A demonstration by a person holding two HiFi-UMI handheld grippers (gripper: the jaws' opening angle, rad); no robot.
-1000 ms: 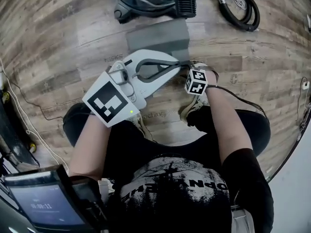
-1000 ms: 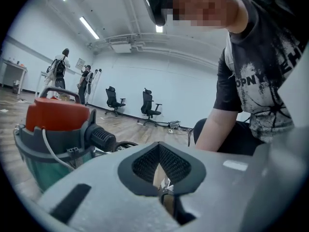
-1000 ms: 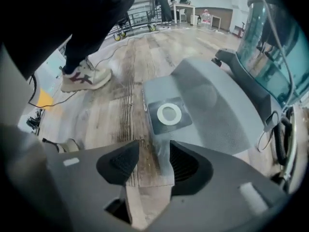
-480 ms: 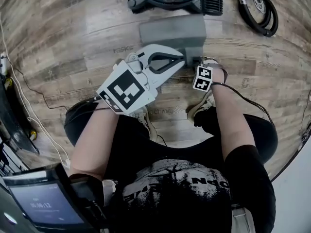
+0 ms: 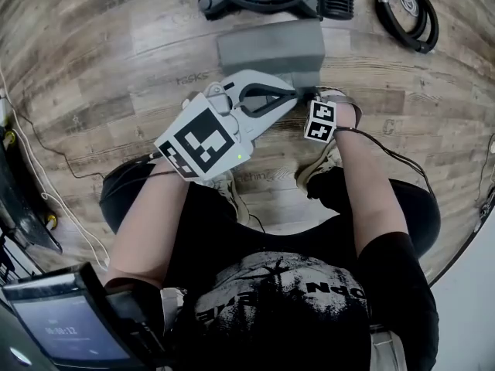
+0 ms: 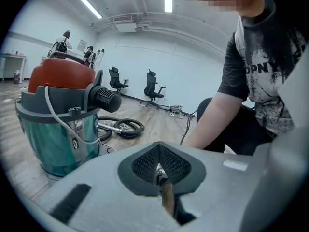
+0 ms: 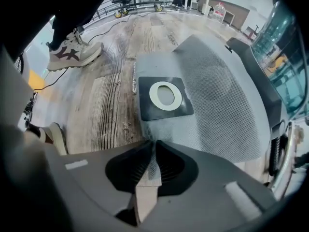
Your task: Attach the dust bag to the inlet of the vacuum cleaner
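Wood-grain plank floor (image 5: pixel 93 68) carries a vacuum cleaner (image 6: pixel 58 129) with a translucent teal drum and a red dome. Just beside it lies the dust bag (image 7: pixel 217 105), flat, rectangular, of grey mesh fabric, with a square black collar (image 7: pixel 145 110) and a white ring (image 7: pixel 153 94). Left gripper (image 6: pixel 159 170): jaws pressed together, empty. Right gripper (image 7: pixel 153 146): jaws closing, pinching the bag's near edge. Both grippers sit slightly lower than a second earlier.

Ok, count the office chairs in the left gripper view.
2. One office chair stands just right of the vacuum cleaner's top; the other is further right. More may hide behind the vacuum cleaner.
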